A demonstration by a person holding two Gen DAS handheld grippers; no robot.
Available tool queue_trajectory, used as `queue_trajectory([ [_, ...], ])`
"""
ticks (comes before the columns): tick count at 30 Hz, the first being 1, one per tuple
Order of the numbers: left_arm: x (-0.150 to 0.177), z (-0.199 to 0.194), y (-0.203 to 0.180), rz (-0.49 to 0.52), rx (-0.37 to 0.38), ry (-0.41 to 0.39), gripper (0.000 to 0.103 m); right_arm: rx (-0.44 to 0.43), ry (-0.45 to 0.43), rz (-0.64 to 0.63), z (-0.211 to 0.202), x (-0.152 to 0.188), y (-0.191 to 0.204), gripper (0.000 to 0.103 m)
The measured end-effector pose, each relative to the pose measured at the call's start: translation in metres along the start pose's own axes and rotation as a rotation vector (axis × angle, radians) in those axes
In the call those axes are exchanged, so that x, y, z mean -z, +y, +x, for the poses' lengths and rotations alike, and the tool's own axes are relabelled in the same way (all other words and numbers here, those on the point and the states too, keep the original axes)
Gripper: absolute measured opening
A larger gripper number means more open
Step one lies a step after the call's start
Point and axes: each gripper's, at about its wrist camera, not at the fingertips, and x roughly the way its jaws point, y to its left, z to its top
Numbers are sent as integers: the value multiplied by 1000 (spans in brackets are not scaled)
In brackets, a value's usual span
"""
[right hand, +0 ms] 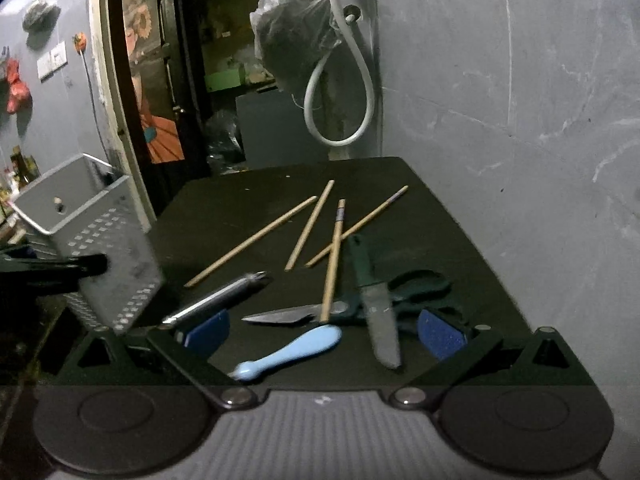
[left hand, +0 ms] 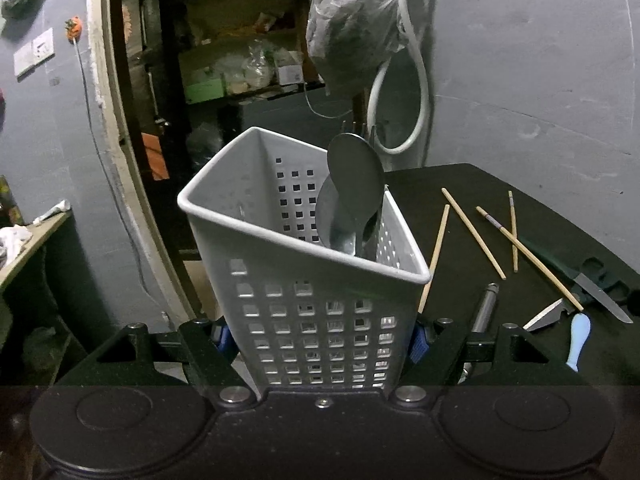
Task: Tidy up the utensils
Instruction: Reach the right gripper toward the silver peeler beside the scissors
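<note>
My left gripper point(left hand: 320, 338) is shut on a grey perforated utensil holder point(left hand: 304, 264) and holds it tilted at the table's left edge. Metal spoons point(left hand: 354, 196) stand inside it. The holder also shows in the right wrist view point(right hand: 104, 248). My right gripper point(right hand: 322, 334) is open and empty, low over the black table point(right hand: 248, 208). Between its fingers lie a light-blue handled utensil point(right hand: 292, 350) and a green-handled knife point(right hand: 376, 304). Several wooden chopsticks point(right hand: 312, 224), green scissors point(right hand: 352, 308) and a metal-handled tool point(right hand: 220, 300) lie beyond.
A grey wall point(right hand: 500, 100) runs along the table's right and back. A white hose loop point(right hand: 340, 96) and a plastic-wrapped bundle point(right hand: 292, 40) hang behind the table. An open doorway point(left hand: 208, 60) with shelves lies to the left.
</note>
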Motion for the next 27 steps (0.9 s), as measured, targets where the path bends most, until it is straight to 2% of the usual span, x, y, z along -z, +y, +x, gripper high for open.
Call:
queue_trajectory([
  [4, 1, -2, -4, -10, -21, 9, 78, 113, 42, -111, 26, -8, -2, 103],
  [12, 9, -6, -6, -5, -29, -5, 78, 170, 87, -167, 71, -27, -8, 93],
  [19, 15, -7, -6, 6, -25, -16, 78, 164, 187, -225, 124, -43, -10, 70],
  [27, 15, -7, -5, 15, -11, -20, 78, 110, 263, -184, 151, -52, -9, 57],
])
